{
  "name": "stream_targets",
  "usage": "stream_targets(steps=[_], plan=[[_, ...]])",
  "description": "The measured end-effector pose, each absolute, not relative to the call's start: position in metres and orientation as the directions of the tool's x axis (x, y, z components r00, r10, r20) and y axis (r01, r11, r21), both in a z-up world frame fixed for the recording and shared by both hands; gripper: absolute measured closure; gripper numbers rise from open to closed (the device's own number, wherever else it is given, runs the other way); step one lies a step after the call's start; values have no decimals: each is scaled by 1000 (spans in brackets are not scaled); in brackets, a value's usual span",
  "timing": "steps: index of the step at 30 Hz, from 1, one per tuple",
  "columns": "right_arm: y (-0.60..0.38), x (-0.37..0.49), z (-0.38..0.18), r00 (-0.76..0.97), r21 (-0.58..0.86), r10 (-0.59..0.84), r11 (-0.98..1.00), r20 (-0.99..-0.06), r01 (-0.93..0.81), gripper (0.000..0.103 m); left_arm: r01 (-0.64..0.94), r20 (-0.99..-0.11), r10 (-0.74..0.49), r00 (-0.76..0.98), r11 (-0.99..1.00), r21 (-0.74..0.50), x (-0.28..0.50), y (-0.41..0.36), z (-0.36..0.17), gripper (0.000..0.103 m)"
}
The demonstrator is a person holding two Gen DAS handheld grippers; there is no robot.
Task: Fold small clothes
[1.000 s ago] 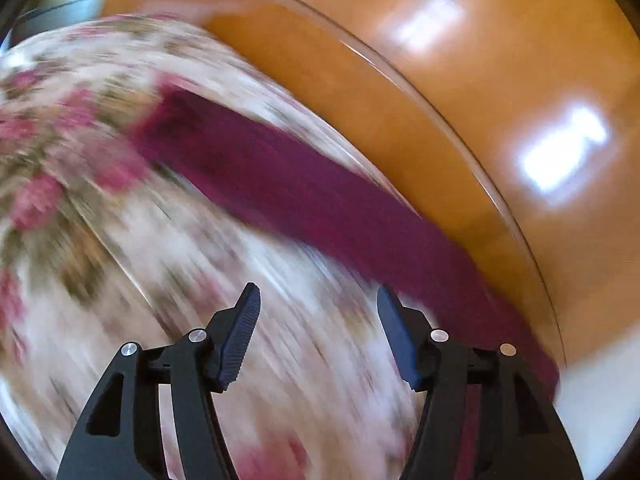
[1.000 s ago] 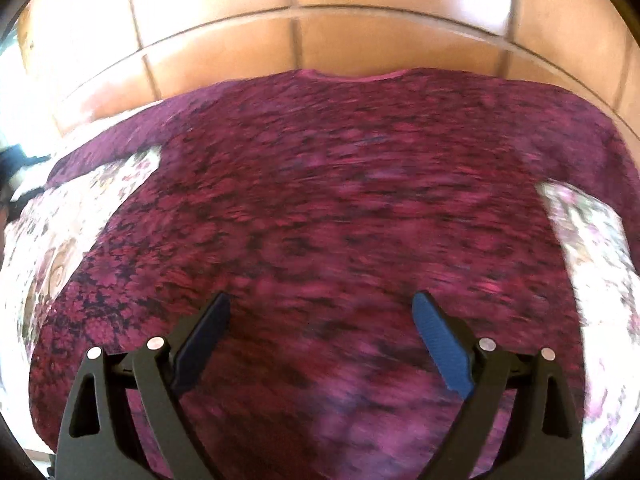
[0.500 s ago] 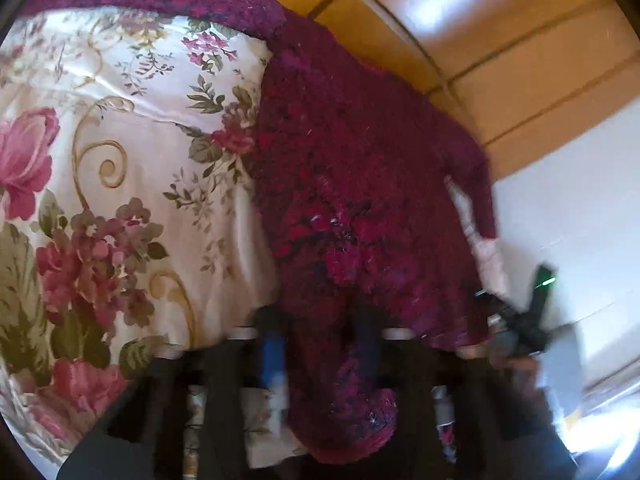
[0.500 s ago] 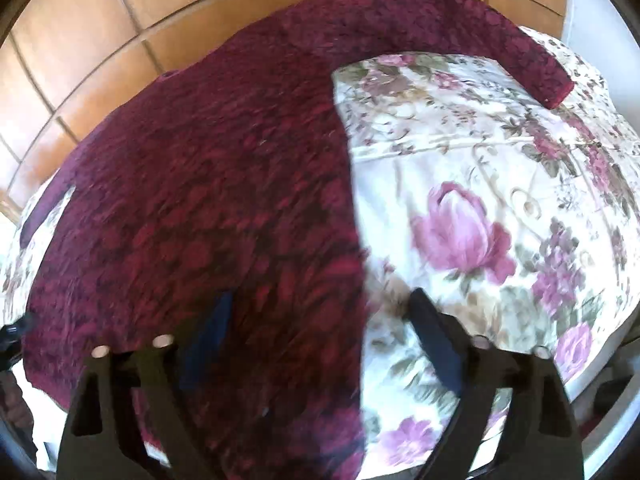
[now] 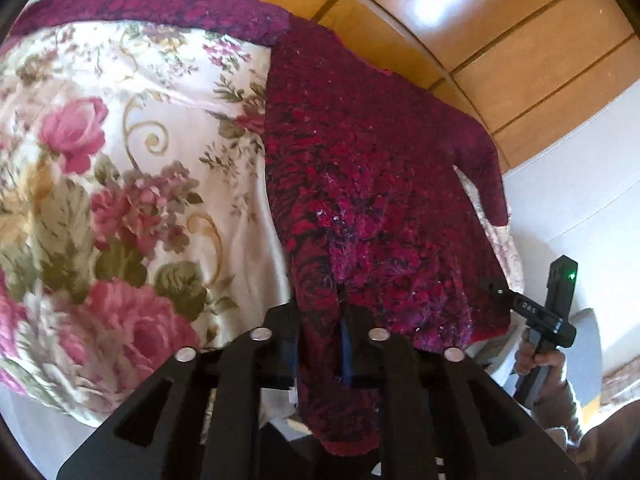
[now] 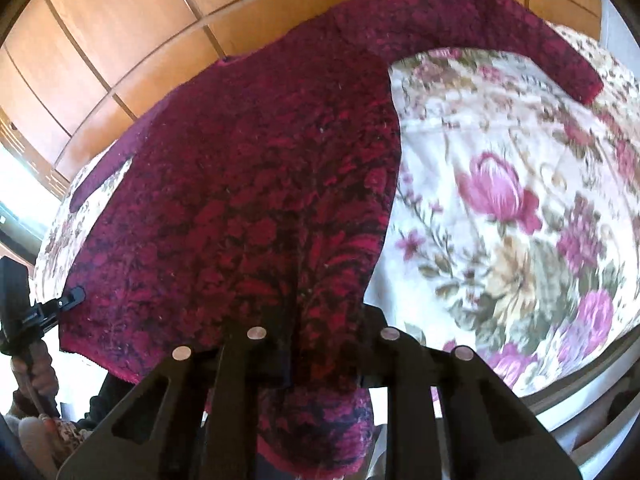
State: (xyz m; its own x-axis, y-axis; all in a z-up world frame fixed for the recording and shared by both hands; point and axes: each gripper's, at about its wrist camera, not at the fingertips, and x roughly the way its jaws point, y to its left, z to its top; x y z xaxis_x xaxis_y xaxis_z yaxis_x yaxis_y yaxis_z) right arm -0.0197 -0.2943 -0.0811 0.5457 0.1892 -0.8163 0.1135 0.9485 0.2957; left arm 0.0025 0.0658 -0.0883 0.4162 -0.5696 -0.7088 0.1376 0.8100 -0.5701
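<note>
A dark red patterned knit sweater (image 5: 360, 168) lies spread on a floral cloth, sleeves stretched out to both sides. My left gripper (image 5: 322, 332) is shut on the sweater's bottom left hem corner, which bunches and hangs between the fingers. My right gripper (image 6: 324, 336) is shut on the bottom right hem corner of the same sweater (image 6: 248, 184). Each gripper shows in the other's view: the right one in the left wrist view (image 5: 532, 312), the left one in the right wrist view (image 6: 40, 312).
The floral cloth (image 5: 120, 184) covers a round table and also shows in the right wrist view (image 6: 512, 216). Orange tiled floor (image 5: 500, 40) lies beyond the table. A white wall (image 5: 580, 200) is at the right.
Both grippers were open above the sweater a second ago. They moved back to the hem at the near table edge and shut on its two bottom corners.
</note>
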Motion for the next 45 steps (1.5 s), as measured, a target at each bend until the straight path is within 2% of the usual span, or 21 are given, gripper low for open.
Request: stream_targets(steps=[1, 3, 4, 6, 8, 10, 13, 19, 21, 22, 23, 25, 31, 35, 43, 45], plan=[[-302, -18, -80, 554, 319, 195, 938, -810, 136, 72, 130, -713, -560, 423, 816, -564, 7, 67, -85, 79], [-323, -14, -74, 593, 319, 144, 926, -793, 201, 54, 116, -717, -526, 456, 835, -538, 16, 72, -76, 57], [-335, -12, -70, 610, 313, 111, 920, -785, 235, 41, 106, -711, -508, 486, 842, -530, 18, 77, -71, 48], [-363, -7, -62, 638, 290, 20, 902, -770, 321, 38, 89, -690, -476, 545, 851, -517, 28, 81, -59, 43], [-395, 1, -55, 640, 215, -131, 875, -757, 433, 27, 89, -687, -460, 563, 860, -503, 36, 79, -54, 43], [-430, 14, -50, 606, 109, -298, 833, -738, 542, 24, 98, -690, -438, 576, 875, -474, 48, 69, -50, 43], [-467, 33, -43, 559, -27, -465, 784, -687, 620, 20, 123, -699, -436, 567, 884, -452, 57, 53, -49, 43], [-526, 85, -39, 526, -96, -512, 772, -679, 628, 19, 167, -733, -449, 511, 889, -427, 66, 22, -58, 43], [-537, 99, -41, 524, -89, -487, 786, -699, 612, 22, 171, -745, -443, 499, 893, -417, 68, 13, -63, 43], [-541, 106, -42, 510, -106, -478, 795, -716, 597, 42, 176, -750, -445, 490, 892, -416, 70, 9, -64, 43], [-543, 109, -43, 492, -130, -483, 796, -725, 591, 71, 179, -755, -442, 485, 895, -410, 72, 6, -66, 43], [-546, 111, -37, 515, -107, -466, 807, -719, 581, 91, 185, -762, -434, 481, 900, -396, 75, 1, -66, 43], [-528, 85, 27, 617, -110, -470, 842, -631, 528, 94, 190, -781, -432, 450, 902, -389, 90, -10, -75, 43], [-550, 81, 62, 606, -88, -500, 810, -619, 579, 94, 198, -788, -427, 444, 904, -378, 97, -17, -78, 43], [-630, 130, 43, 454, -121, -579, 696, -678, 708, 94, 190, -797, -418, 436, 908, -372, 102, -18, -82, 43], [-639, 141, 37, 441, -117, -591, 676, -675, 727, 90, 185, -799, -415, 434, 910, -372, 103, -18, -82, 43]])
